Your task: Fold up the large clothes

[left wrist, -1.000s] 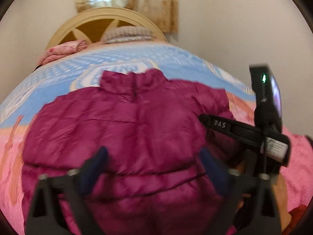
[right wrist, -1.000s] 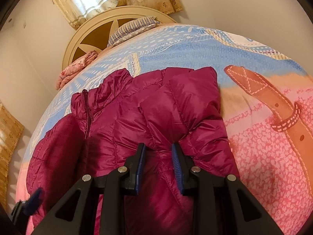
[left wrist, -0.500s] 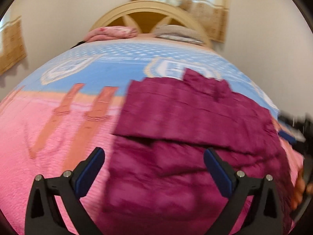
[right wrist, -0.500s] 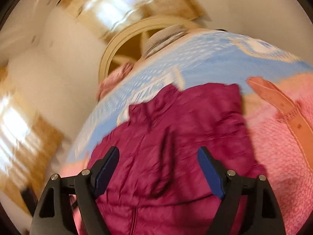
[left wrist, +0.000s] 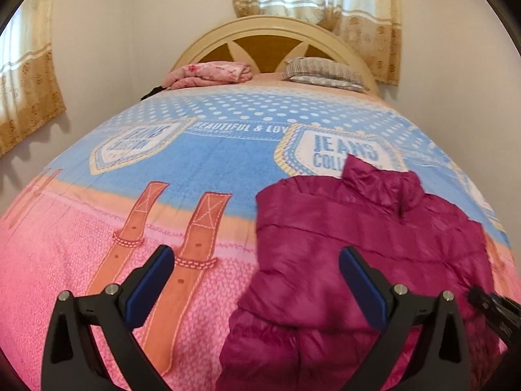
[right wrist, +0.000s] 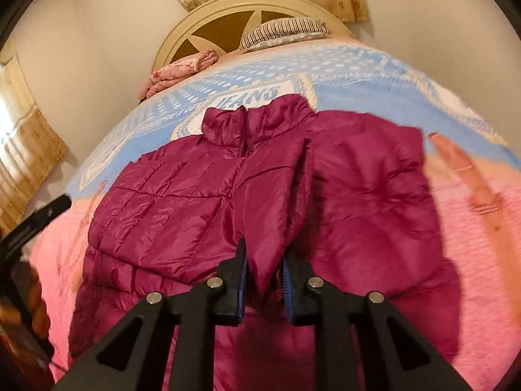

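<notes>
A magenta puffer jacket (right wrist: 182,202) lies front up on the bed, collar toward the headboard, with its sleeves folded in over the chest. My right gripper (right wrist: 264,254) is over the jacket's middle; its jaws are closing and pinch a raised fold of the sleeve (right wrist: 273,208) between the blue pads. In the left wrist view the jacket (left wrist: 374,238) fills the lower right. My left gripper (left wrist: 257,257) stands wide open above the bedspread at the jacket's left edge, with nothing held between its fingers.
The bed carries a pink and blue printed bedspread (left wrist: 202,163). A folded pink blanket (left wrist: 208,73) and a striped pillow (left wrist: 322,70) rest against the arched headboard (left wrist: 270,31). Curtained windows and walls close the far and left sides.
My left gripper has swung left off the jacket, so bare bedspread now fills its left half. My right gripper let go of one fold, opened wide, then closed on a fold at the jacket's middle.
</notes>
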